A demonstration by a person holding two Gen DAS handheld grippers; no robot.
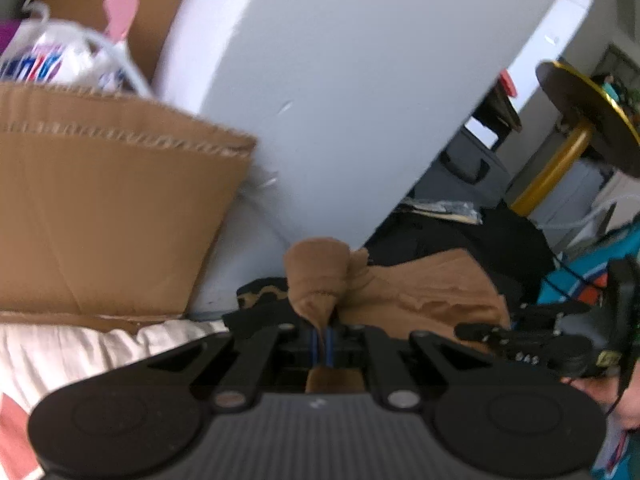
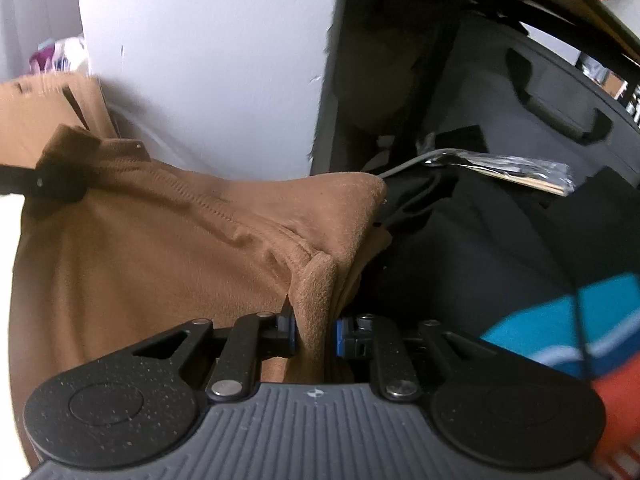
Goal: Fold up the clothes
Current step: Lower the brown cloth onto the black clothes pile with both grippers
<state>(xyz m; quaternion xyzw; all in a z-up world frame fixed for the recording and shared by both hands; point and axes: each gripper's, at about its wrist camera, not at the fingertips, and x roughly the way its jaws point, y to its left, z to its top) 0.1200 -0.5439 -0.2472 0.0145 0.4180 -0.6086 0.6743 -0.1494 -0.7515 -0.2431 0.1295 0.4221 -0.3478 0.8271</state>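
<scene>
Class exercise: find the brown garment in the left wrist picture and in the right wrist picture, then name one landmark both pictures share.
Left wrist: the brown garment sits low centre, a bunched corner pinched in the left gripper.
Right wrist: it fills the left half, its edge clamped in the right gripper.
Shared landmark: the white panel behind the garment.

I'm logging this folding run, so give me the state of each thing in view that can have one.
Left tongs: shut on the brown garment, fabric bunched above the pads.
Right tongs: shut on the brown garment's thick folded edge.
Brown garment: lifted, held between both tongs, not yet folded flat.
Cardboard box: open, flap hanging forward.
Plastic bag: sitting in the box, crumpled.
</scene>
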